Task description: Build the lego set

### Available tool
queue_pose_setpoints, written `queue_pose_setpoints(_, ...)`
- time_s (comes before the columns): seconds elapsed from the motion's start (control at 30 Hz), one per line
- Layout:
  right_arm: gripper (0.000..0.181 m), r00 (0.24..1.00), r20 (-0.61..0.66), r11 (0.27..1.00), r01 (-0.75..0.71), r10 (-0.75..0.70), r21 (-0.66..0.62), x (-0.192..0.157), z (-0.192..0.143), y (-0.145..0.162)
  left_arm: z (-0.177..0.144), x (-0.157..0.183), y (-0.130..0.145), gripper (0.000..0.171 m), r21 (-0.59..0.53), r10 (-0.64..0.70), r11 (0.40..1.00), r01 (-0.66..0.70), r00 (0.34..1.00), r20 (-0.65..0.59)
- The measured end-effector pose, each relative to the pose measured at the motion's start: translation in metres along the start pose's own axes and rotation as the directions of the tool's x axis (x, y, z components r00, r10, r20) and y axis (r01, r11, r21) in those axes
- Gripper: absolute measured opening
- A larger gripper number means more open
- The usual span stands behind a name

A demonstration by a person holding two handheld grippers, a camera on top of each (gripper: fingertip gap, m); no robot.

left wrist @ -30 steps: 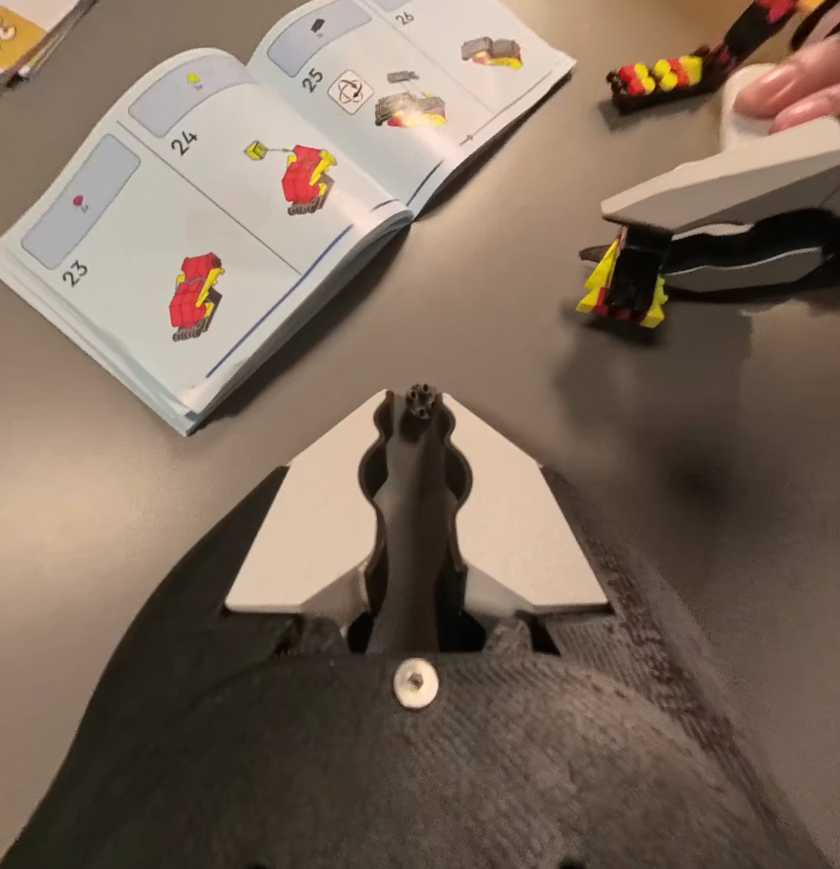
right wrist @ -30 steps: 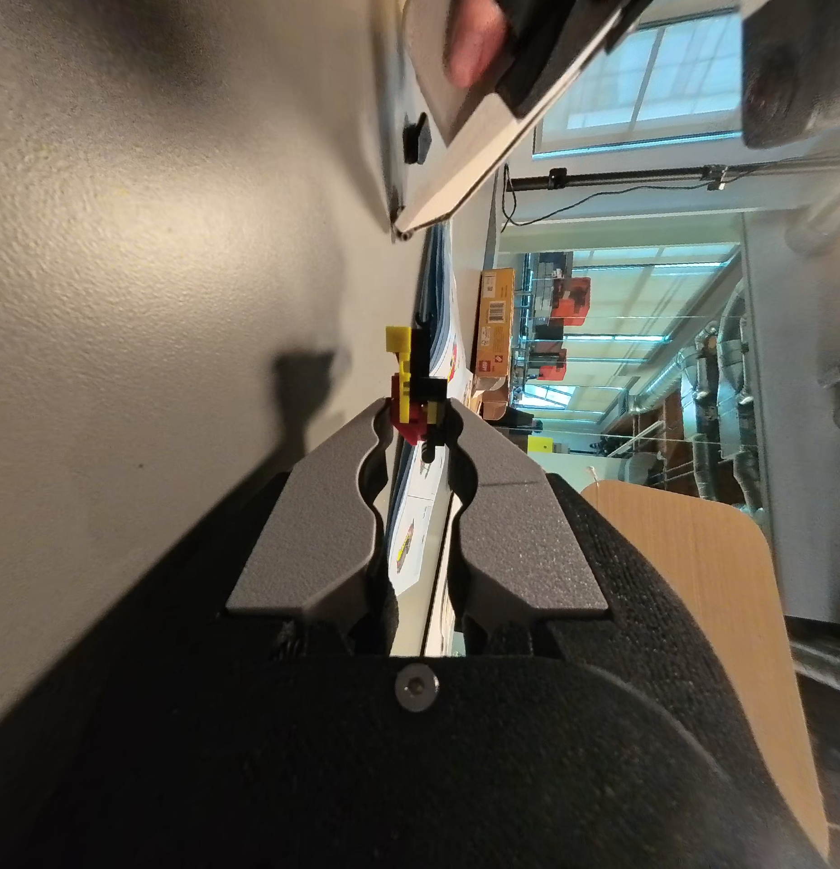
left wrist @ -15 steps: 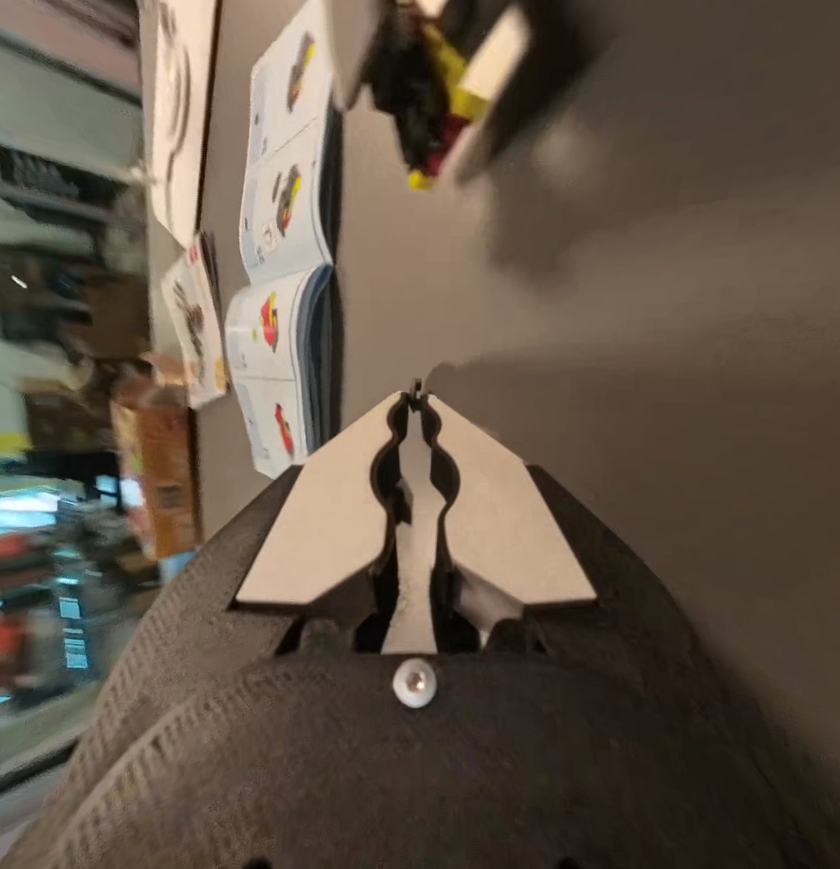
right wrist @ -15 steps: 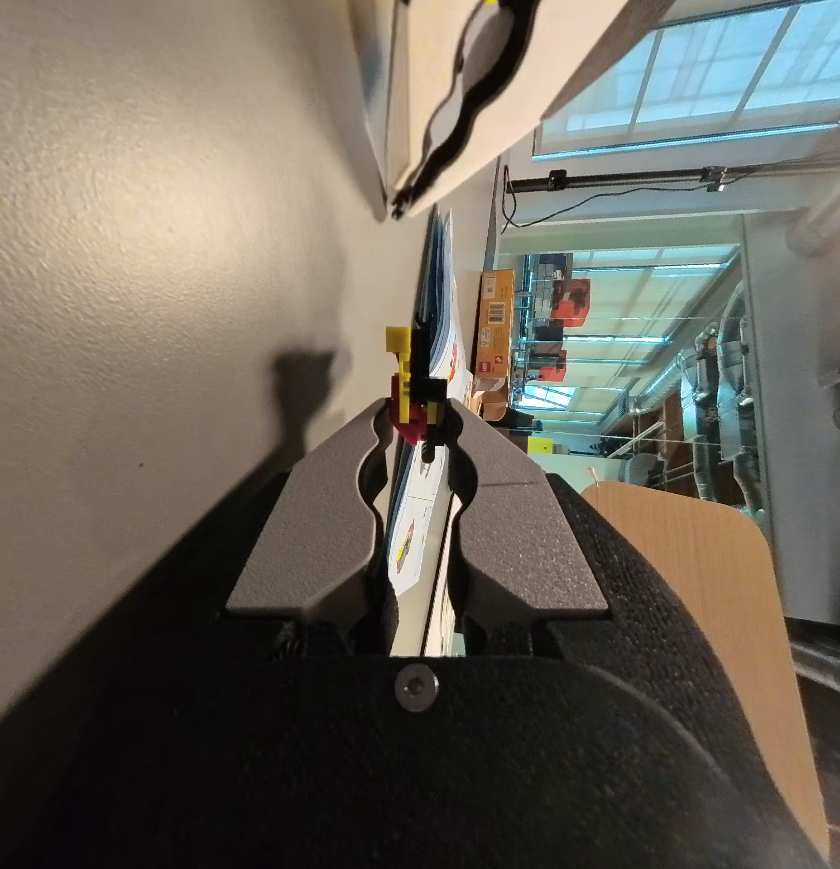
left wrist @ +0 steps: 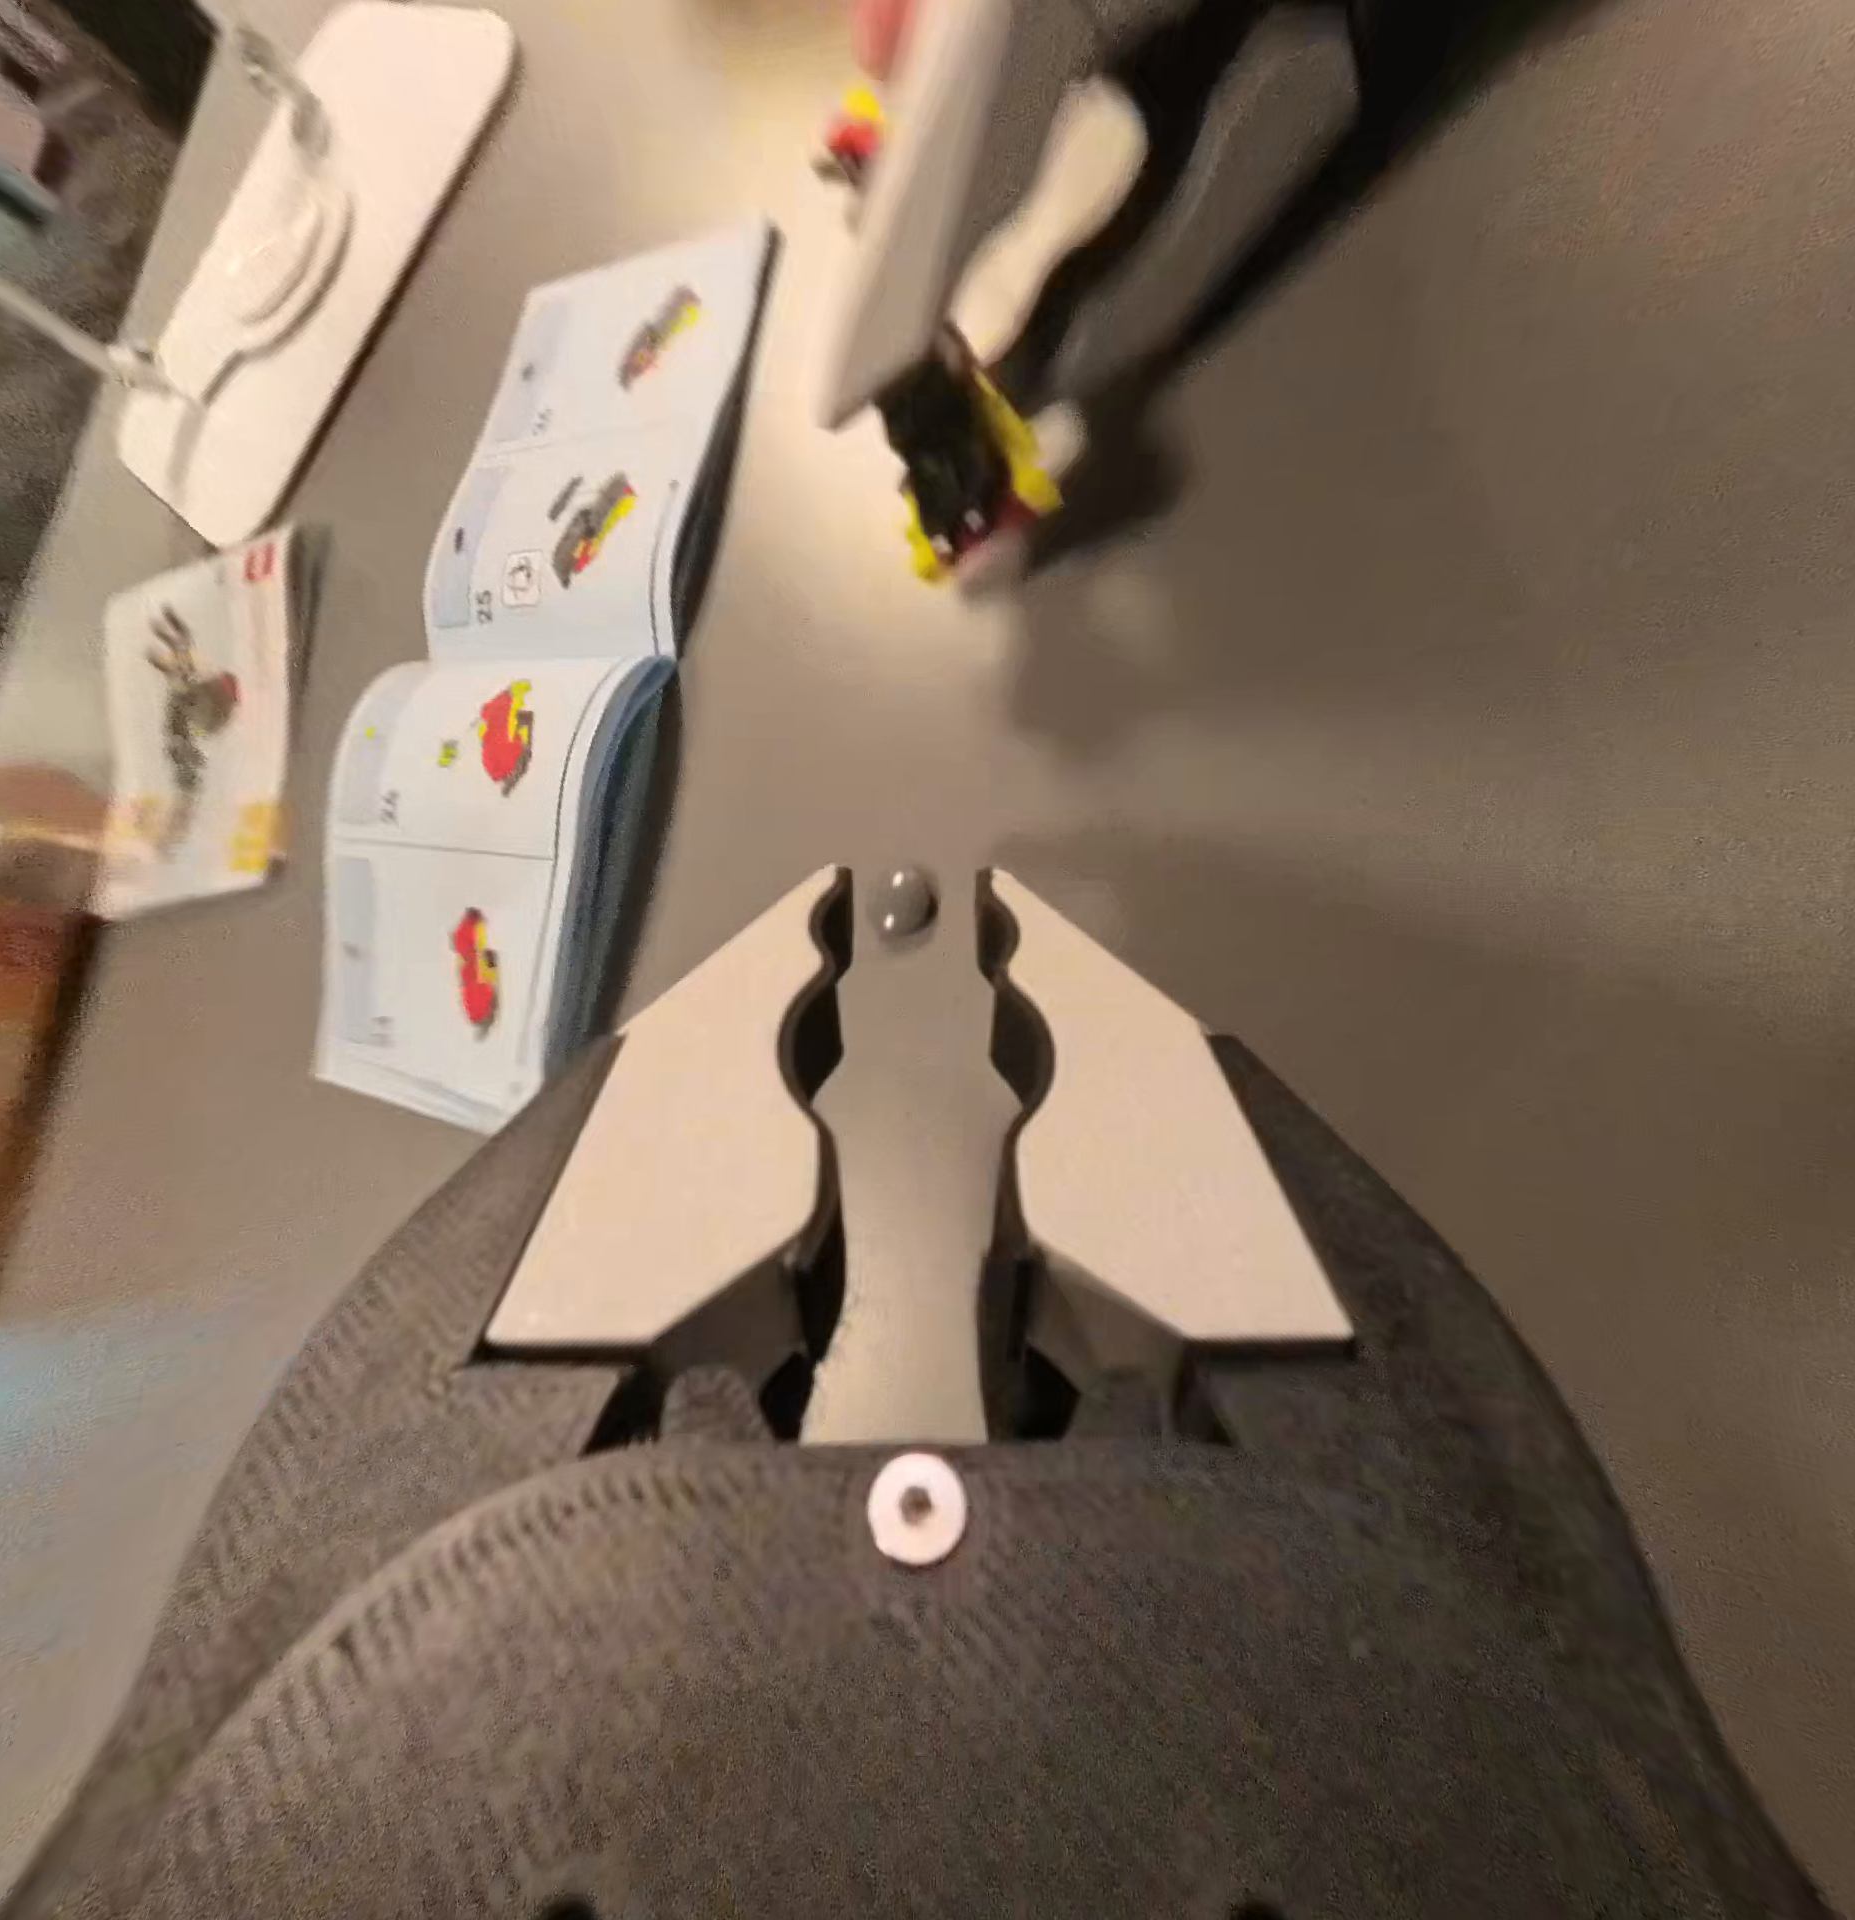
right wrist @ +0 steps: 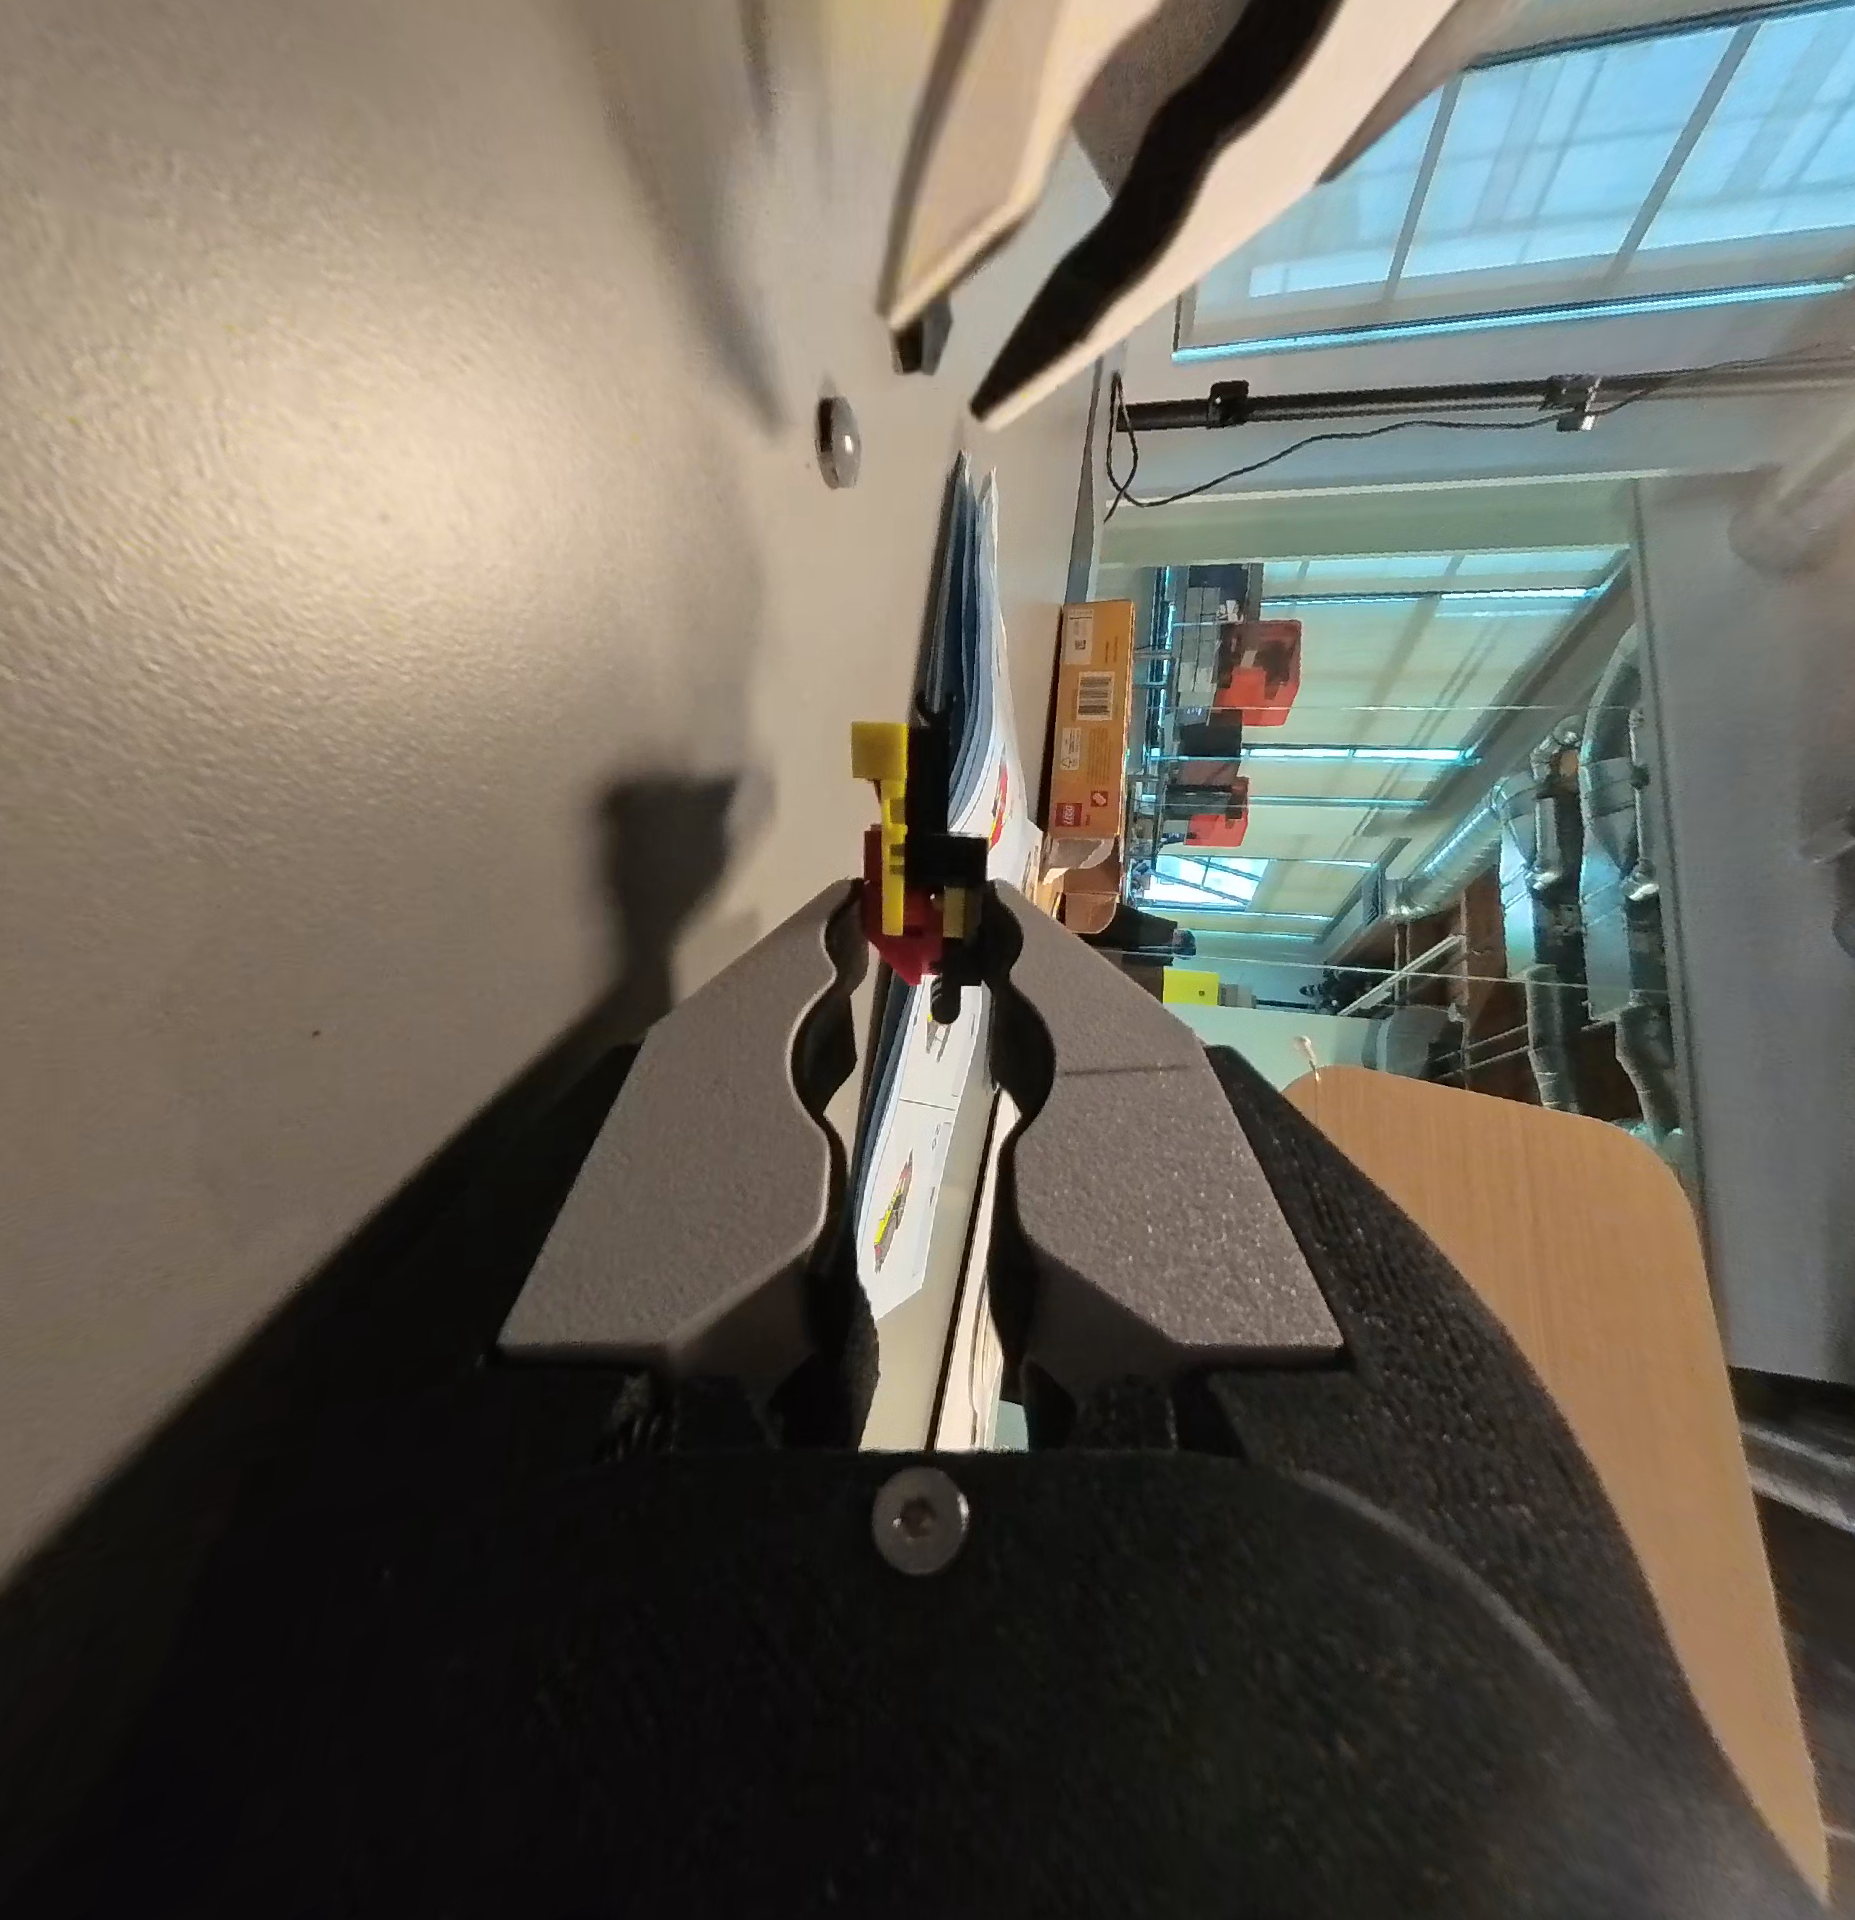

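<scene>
The big grey table (left wrist: 1422, 727) held an open booklet (left wrist: 549, 644). The right gripper (right wrist: 923, 914) squeezed a red, yellow and black lego model (right wrist: 918, 862) just above the table. The left gripper (left wrist: 910, 902) had its jaws apart, with a tiny round grey piece (left wrist: 902, 906) lying on the table between the tips.

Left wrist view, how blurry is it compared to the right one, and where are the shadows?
Left wrist view: motion-smeared, worst on the open light-blue instruction booklet and the far red, yellow and black brick assembly. Right wrist view: that assembly is sharp and casts a soft shadow on the grey table; the windows glare bright.
</scene>
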State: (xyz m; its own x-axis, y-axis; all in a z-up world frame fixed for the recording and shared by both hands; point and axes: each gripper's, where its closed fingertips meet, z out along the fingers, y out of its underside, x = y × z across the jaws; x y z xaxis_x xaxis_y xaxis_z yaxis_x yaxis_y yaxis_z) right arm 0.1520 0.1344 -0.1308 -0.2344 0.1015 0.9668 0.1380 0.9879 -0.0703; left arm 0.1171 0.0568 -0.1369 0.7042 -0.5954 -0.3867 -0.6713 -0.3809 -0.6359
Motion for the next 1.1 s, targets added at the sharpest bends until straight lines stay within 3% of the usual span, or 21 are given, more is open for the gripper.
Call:
queue_pose_setpoints(0.1, 0.019, 1.0, -0.004, 1.0, 0.005, -0.005, 0.001, 0.001, 0.0, 0.0, 0.001, -0.009, -0.002, 0.022, 0.089, -0.226, 0.97, 0.227, 0.974, -0.018)
queue_pose_setpoints(0.23, 0.019, 1.0, -0.007, 1.0, 0.01, -0.01, 0.004, 0.001, 0.0, -0.001, 0.011, -0.005, 0.006, 0.025, 0.061, -0.377, 0.922, 0.383, 0.922, -0.084)
queue_pose_setpoints(0.53, 0.019, 1.0, -0.008, 1.0, 0.015, -0.015, 0.004, 0.001, 0.0, -0.001, 0.023, -0.006, 0.014, 0.024, 0.016, -0.449, 0.892, 0.452, 0.889, -0.088)
queue_pose_setpoints(0.6, 0.019, 1.0, -0.008, 1.0, 0.016, -0.016, 0.004, 0.001, 0.0, -0.002, 0.023, -0.006, 0.015, 0.015, 0.011, -0.457, 0.888, 0.46, 0.886, -0.078)
queue_pose_setpoints(0.73, 0.018, 1.0, -0.01, 1.0, 0.023, -0.023, 0.004, 0.002, 0.0, -0.002, 0.024, -0.009, 0.014, 0.015, 0.014, -0.486, 0.873, 0.488, 0.871, -0.073)
queue_pose_setpoints(0.8, 0.019, 0.999, -0.011, 1.0, 0.031, -0.03, 0.003, 0.002, 0.0, -0.003, 0.021, -0.015, 0.004, 0.015, 0.079, -0.519, 0.848, 0.524, 0.852, -0.075)
queue_pose_setpoints(0.93, 0.018, 0.999, -0.017, 0.999, 0.05, -0.05, 0.002, 0.002, 0.0, -0.005, 0.0, -0.023, -0.045, 0.015, 0.268, -0.529, 0.79, 0.551, 0.834, -0.155)
queue_pose_setpoints(1.0, 0.018, 0.998, -0.031, 0.999, 0.053, -0.053, 0.001, 0.005, -0.001, -0.007, -0.004, -0.02, -0.064, 0.015, 0.295, -0.507, 0.786, 0.543, 0.84, -0.192)
queue_pose_setpoints(1.1, 0.018, 0.996, -0.061, 0.998, 0.064, -0.063, 0.004, 0.011, -0.003, -0.012, 0.002, -0.004, -0.077, 0.014, 0.245, -0.489, 0.803, 0.543, 0.836, -0.25)
